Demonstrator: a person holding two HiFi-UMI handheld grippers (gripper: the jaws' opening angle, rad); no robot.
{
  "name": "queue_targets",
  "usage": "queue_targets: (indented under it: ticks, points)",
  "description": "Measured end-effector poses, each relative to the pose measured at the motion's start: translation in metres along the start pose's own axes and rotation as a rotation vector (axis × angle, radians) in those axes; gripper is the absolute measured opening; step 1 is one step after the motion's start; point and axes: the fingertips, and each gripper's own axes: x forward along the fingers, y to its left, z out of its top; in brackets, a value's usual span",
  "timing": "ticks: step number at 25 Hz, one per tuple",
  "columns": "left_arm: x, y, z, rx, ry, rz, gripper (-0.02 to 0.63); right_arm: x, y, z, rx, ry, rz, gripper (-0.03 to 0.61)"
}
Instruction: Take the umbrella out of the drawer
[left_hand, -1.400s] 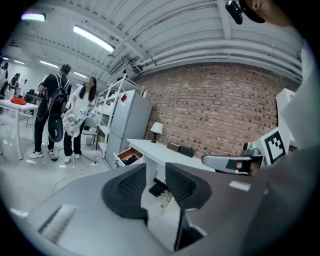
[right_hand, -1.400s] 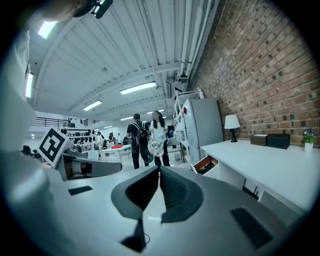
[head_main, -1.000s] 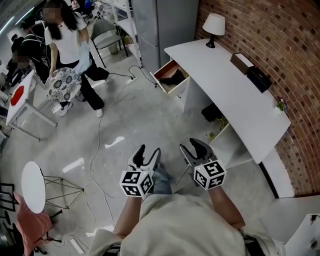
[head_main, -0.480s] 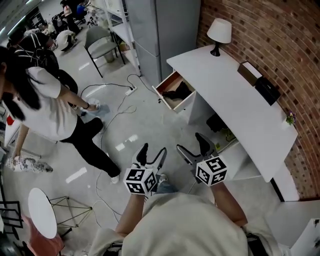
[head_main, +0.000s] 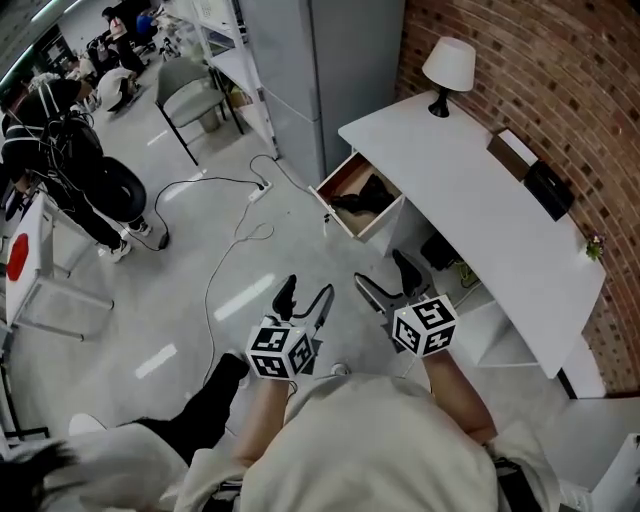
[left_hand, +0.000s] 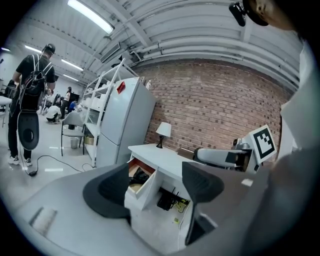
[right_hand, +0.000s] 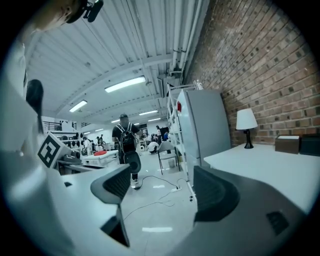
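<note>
The white desk (head_main: 470, 210) has its drawer (head_main: 338, 208) pulled open, and a black umbrella (head_main: 366, 196) lies inside. Both grippers hang in the air in front of me, well short of the drawer. My left gripper (head_main: 304, 294) is open and empty; its jaws have just been opening. My right gripper (head_main: 382, 276) is also open and empty, its jaws having just widened too. The left gripper view frames the drawer (left_hand: 145, 186) and the umbrella (left_hand: 140, 177) between the left gripper's (left_hand: 155, 187) jaws. The right gripper (right_hand: 162, 192) faces the room beside the desk (right_hand: 265, 165).
A white lamp (head_main: 448, 66) and two boxes (head_main: 530, 170) stand on the desk. A grey cabinet (head_main: 320, 60) stands behind the drawer. A cable (head_main: 235, 240) trails over the floor. A person with a backpack (head_main: 70, 160) walks at the left, near a chair (head_main: 195, 95).
I have come closer to the desk with both grippers carried forward. Both pairs of jaws stand wider. The person in the white shirt has left the view.
</note>
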Motion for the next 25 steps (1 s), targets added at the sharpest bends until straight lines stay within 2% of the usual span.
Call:
queue_targets:
  ticks: [9,14,20,25]
  points:
    - [0.048,0.038,0.001,0.016,0.050,-0.043,0.319,0.052,-0.037,-0.002,0.018,0.009,-0.057,0.370]
    - [0.082,0.051,-0.001,-0.007,0.081,-0.045,0.319,0.076,-0.063,-0.013,0.023,0.061,-0.067,0.370]
    - [0.138,0.073,-0.012,-0.059,0.115,-0.006,0.319,0.127,-0.118,-0.043,-0.004,0.145,-0.052,0.370]
    - [0.193,0.098,-0.006,-0.113,0.127,0.053,0.319,0.182,-0.168,-0.062,-0.056,0.240,-0.006,0.370]
